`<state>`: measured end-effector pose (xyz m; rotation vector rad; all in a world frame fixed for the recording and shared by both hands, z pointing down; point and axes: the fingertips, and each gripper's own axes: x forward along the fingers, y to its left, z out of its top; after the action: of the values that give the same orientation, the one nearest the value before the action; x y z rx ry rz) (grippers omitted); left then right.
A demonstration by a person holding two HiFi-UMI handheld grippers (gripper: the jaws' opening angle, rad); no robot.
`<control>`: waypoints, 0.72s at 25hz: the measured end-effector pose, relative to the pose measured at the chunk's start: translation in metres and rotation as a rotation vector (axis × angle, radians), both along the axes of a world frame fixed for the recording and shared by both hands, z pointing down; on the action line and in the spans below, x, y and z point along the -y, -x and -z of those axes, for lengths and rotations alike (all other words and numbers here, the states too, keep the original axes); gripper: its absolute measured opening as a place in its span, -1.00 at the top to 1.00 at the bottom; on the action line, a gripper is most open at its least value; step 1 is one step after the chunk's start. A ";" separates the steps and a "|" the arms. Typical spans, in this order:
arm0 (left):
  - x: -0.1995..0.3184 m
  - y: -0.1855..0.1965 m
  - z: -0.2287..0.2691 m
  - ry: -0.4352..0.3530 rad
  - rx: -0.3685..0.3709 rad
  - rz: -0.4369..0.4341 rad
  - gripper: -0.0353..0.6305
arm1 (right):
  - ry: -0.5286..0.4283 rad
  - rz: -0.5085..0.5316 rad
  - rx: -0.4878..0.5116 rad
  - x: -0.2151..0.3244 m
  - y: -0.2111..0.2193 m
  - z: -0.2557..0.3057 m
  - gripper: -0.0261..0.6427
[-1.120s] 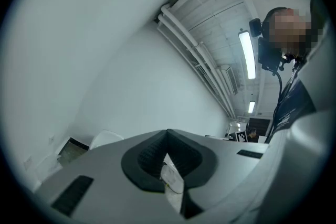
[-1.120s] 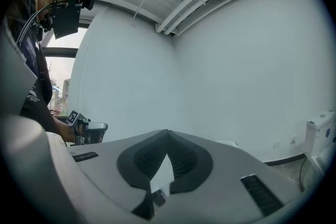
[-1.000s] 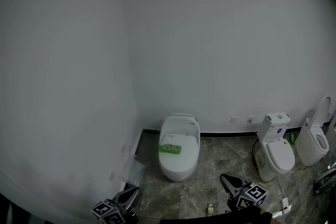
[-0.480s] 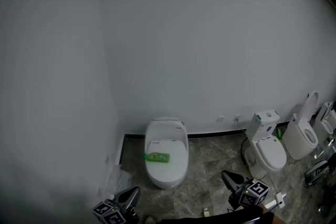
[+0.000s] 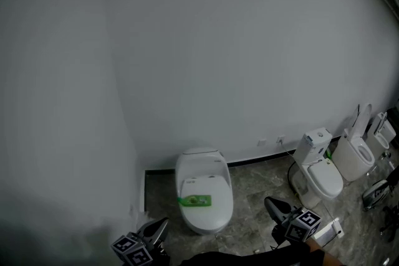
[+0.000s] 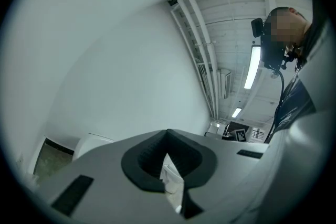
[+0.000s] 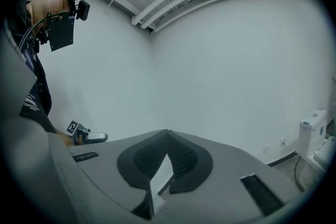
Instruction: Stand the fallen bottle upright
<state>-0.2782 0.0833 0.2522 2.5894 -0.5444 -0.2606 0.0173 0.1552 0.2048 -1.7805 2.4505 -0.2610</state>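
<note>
A green bottle (image 5: 195,200) lies on its side across the shut lid of a white toilet (image 5: 204,179) that stands against the wall. Both grippers show at the bottom edge of the head view, well short of the toilet. My left gripper (image 5: 161,225) is low at the left with its jaws together and nothing between them (image 6: 167,135). My right gripper (image 5: 269,202) is low at the right, its jaws also meeting at the tip and empty (image 7: 168,134). Neither gripper view shows the bottle.
A second white toilet (image 5: 323,176) and a third with its lid raised (image 5: 354,156) stand along the wall at the right. A dark baseboard (image 5: 249,161) runs under the pale wall. The floor is grey marble tile (image 5: 249,221). A small white object (image 5: 330,230) lies by the right gripper.
The head view has swung and come nearer. The toilet with the bottle now sits lower and larger, and the right-hand toilets have shifted. Both grippers stay at the bottom edge, jaws still together.
</note>
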 end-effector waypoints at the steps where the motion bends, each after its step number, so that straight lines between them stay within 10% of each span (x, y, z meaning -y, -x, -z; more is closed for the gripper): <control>1: 0.014 0.004 0.002 0.003 -0.004 0.001 0.88 | 0.006 0.002 -0.001 0.016 0.006 0.002 0.89; 18: 0.149 -0.024 -0.008 0.019 0.040 0.173 0.88 | 0.016 0.196 0.006 0.223 -0.028 -0.017 0.89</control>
<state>-0.2547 -0.0661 0.2606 2.5370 -0.7835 -0.2603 0.0455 -0.0677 0.2219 -1.5434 2.6274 -0.3012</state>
